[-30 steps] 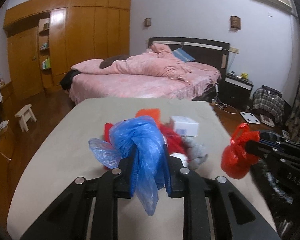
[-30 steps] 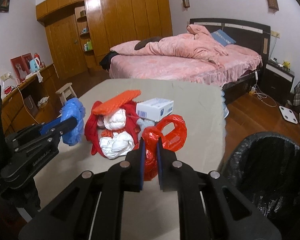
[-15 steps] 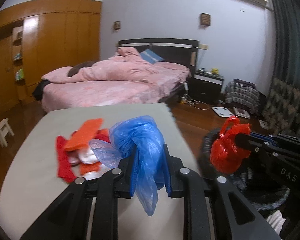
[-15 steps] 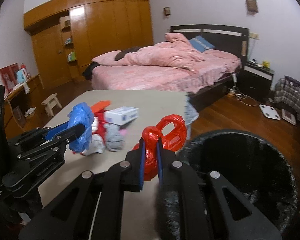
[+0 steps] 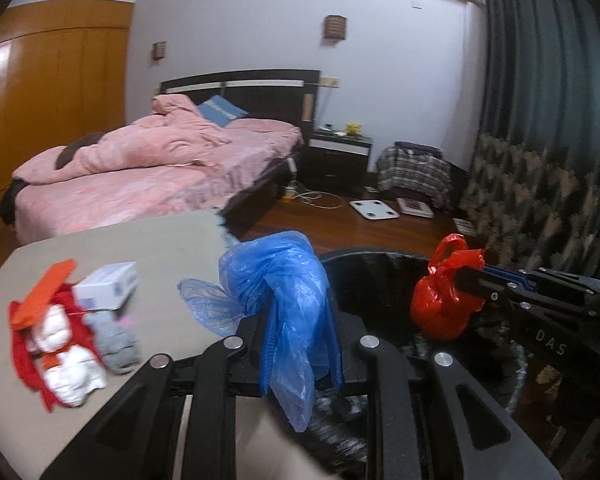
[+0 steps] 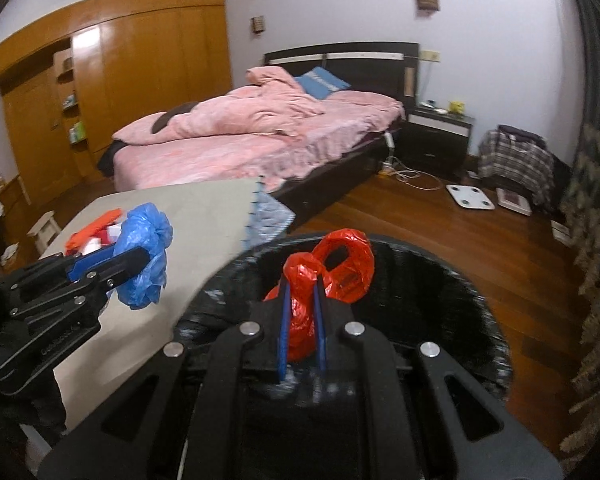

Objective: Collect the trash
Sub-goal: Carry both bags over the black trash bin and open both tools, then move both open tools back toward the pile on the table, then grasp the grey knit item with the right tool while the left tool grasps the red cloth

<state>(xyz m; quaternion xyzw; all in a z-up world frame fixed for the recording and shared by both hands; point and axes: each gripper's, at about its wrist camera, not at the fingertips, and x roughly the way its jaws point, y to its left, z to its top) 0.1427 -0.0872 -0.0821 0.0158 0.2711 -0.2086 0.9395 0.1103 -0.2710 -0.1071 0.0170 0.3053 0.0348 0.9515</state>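
My left gripper (image 5: pixel 300 328) is shut on a crumpled blue plastic bag (image 5: pixel 284 292) and holds it at the near left rim of a black-lined trash bin (image 5: pixel 380 276). My right gripper (image 6: pixel 300 320) is shut on a knotted red plastic bag (image 6: pixel 328 276) and holds it above the open bin (image 6: pixel 440 300). The red bag (image 5: pixel 444 304) and right gripper (image 5: pixel 476 284) also show in the left wrist view; the blue bag (image 6: pixel 144 264) and left gripper (image 6: pixel 136 258) show in the right wrist view.
On the beige table (image 5: pixel 148 240) lie a pile of red and orange wrappers, white tissues (image 5: pixel 60 340), a grey wad and a small white box (image 5: pixel 108 284). Behind are a pink bed (image 6: pixel 260 136), wood floor (image 6: pixel 440 220), a nightstand and a dark curtain at the right.
Both grippers have swung right, away from the table pile, with their bags. The bin has come under the red bag and beside the blue one.
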